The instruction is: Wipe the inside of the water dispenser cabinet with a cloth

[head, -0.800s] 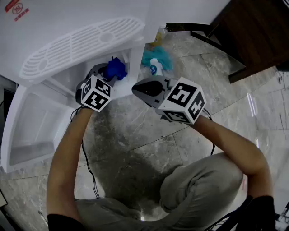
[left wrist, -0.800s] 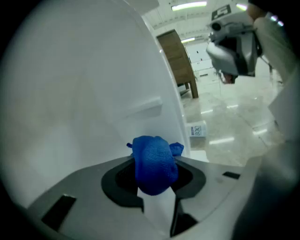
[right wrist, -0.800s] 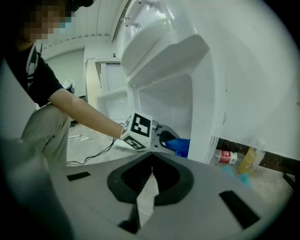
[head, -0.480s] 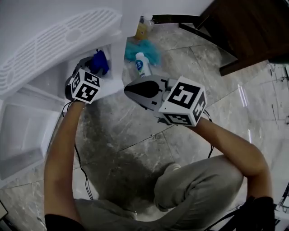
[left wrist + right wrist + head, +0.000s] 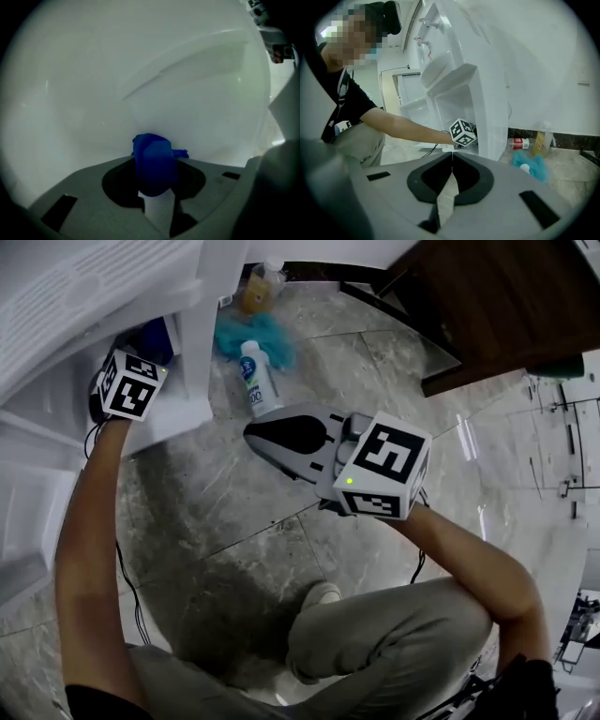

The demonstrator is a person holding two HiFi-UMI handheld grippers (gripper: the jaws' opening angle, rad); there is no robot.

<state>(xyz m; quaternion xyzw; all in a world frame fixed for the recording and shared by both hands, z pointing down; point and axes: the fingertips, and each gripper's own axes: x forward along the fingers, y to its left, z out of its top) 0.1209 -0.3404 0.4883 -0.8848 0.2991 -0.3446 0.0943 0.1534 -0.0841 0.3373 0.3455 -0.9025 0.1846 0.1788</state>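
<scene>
— Where is the blue cloth (image 5: 154, 161) found?
— It is clamped between the jaws of the left gripper (image 5: 155, 182), inside the white cabinet (image 5: 140, 70), close to its inner wall.
— And the right gripper (image 5: 452, 164)?
— It is held outside, over the stone floor (image 5: 234, 521), with the jaws pressed together on nothing. A white bottle (image 5: 258, 379) is seen lying near the cabinet.

clutter on the marble floor (image 5: 244, 521)
i saw a white bottle (image 5: 259, 381) lying on its side, cap end against a teal fluffy bundle (image 5: 234, 334), a yellow bottle (image 5: 255, 292) upright just beyond, a dark wooden cabinet (image 5: 497, 306) well apart.
</scene>
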